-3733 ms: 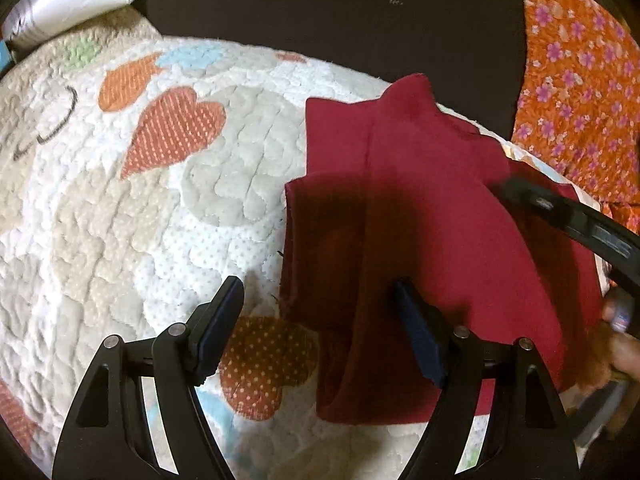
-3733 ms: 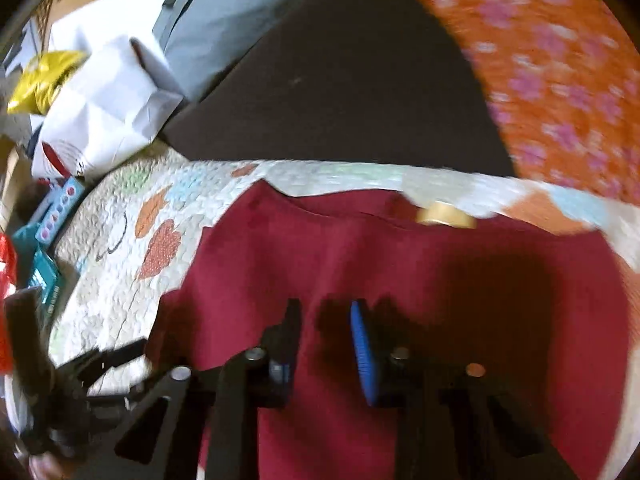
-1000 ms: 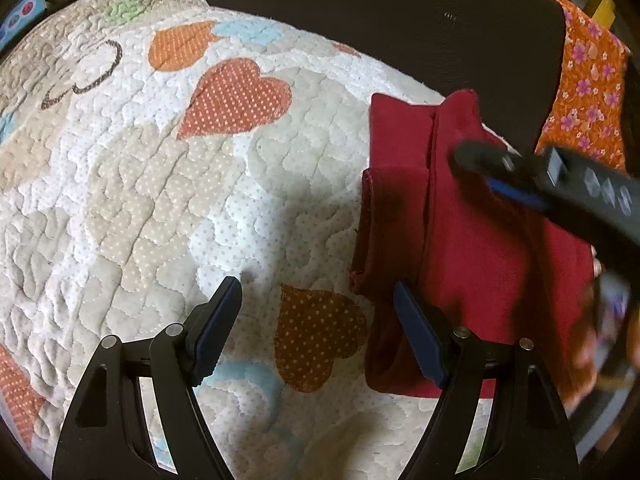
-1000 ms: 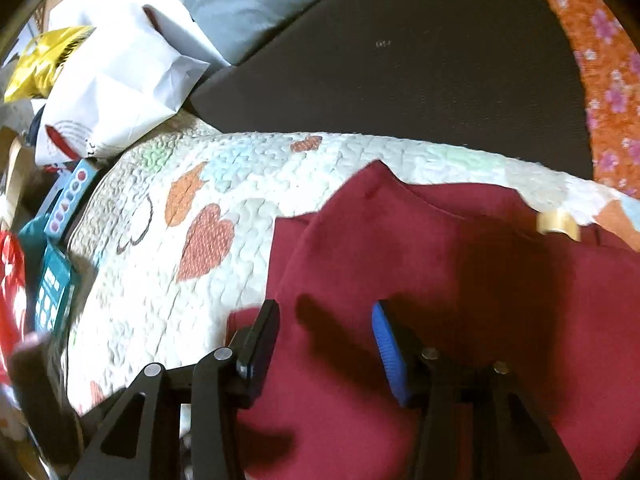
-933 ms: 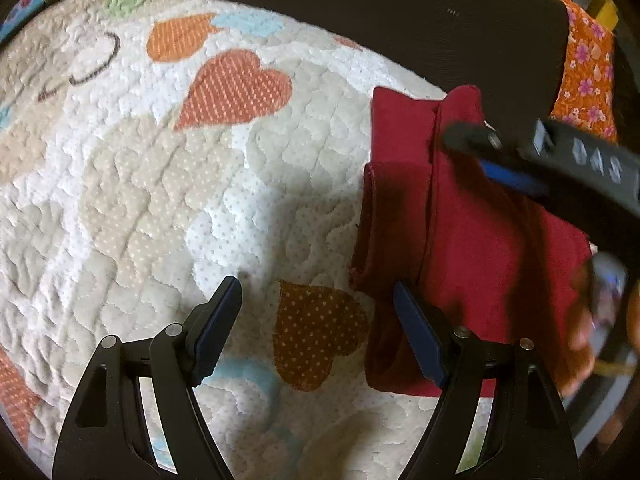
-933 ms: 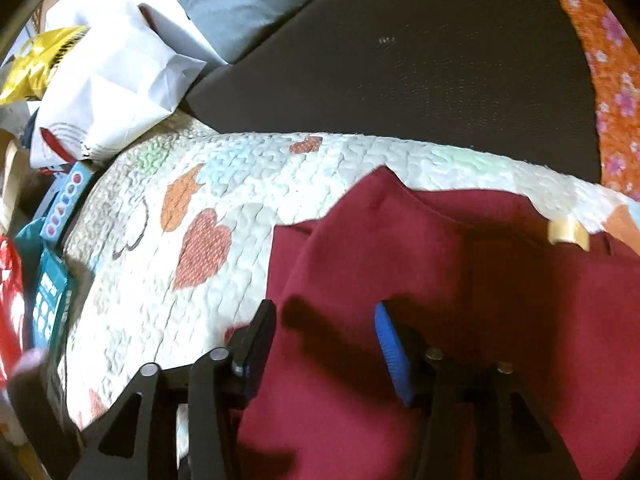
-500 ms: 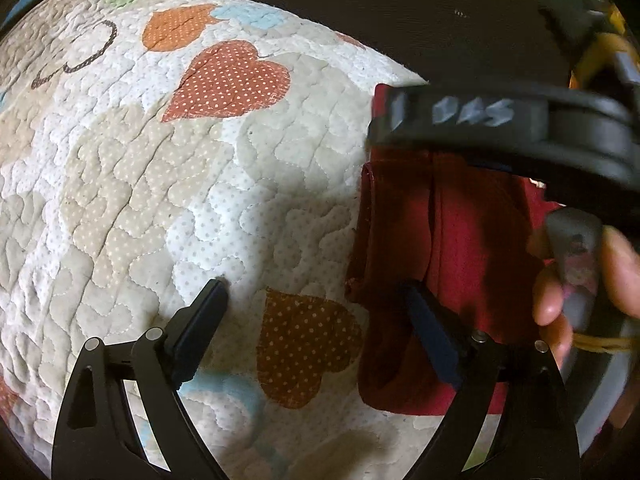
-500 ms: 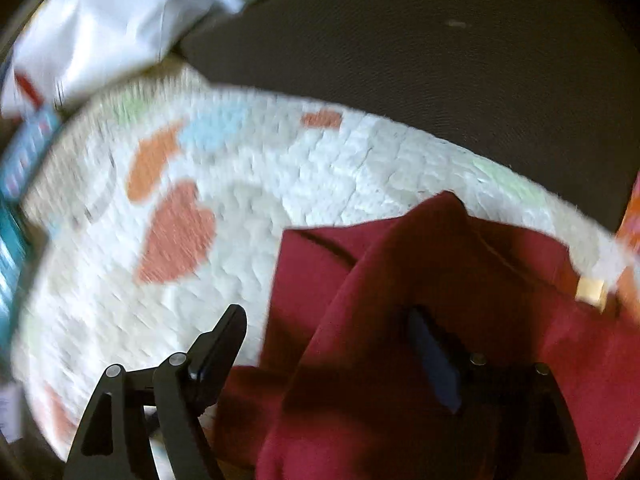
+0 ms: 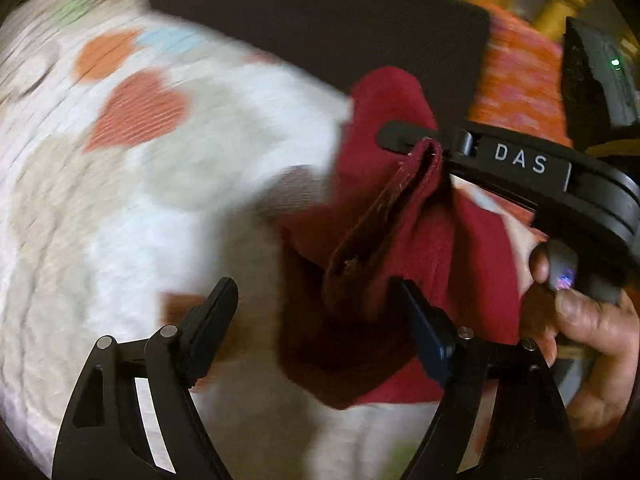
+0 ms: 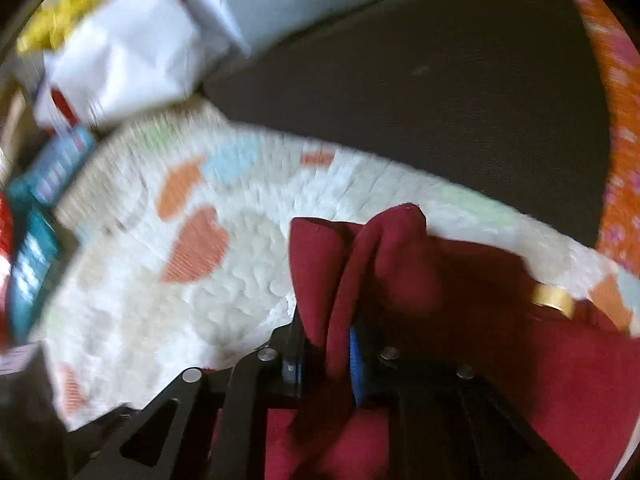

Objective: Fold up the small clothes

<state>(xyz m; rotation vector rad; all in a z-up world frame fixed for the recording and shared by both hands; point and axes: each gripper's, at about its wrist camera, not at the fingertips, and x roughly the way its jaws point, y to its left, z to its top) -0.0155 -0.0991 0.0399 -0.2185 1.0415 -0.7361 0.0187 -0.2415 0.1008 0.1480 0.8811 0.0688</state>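
A small dark red garment (image 9: 404, 248) lies partly folded on a white quilt with hearts (image 9: 120, 200). My right gripper (image 10: 326, 356) is shut on a bunched fold of the red garment (image 10: 360, 272) and lifts it off the quilt; it also shows in the left wrist view (image 9: 424, 142), pinching the raised edge. My left gripper (image 9: 316, 312) is open, its jaws wide apart just before the garment's near left edge, touching nothing.
A dark brown cushion (image 10: 420, 80) lies behind the quilt. An orange floral cloth (image 10: 620, 120) is at the right. A white paper bag (image 10: 120, 48), a yellow packet and teal boxes (image 10: 36, 220) sit at the left beyond the quilt's edge.
My right gripper has closed on the garment's left fold and raised it. My left gripper has stayed open and shifted slightly toward the garment.
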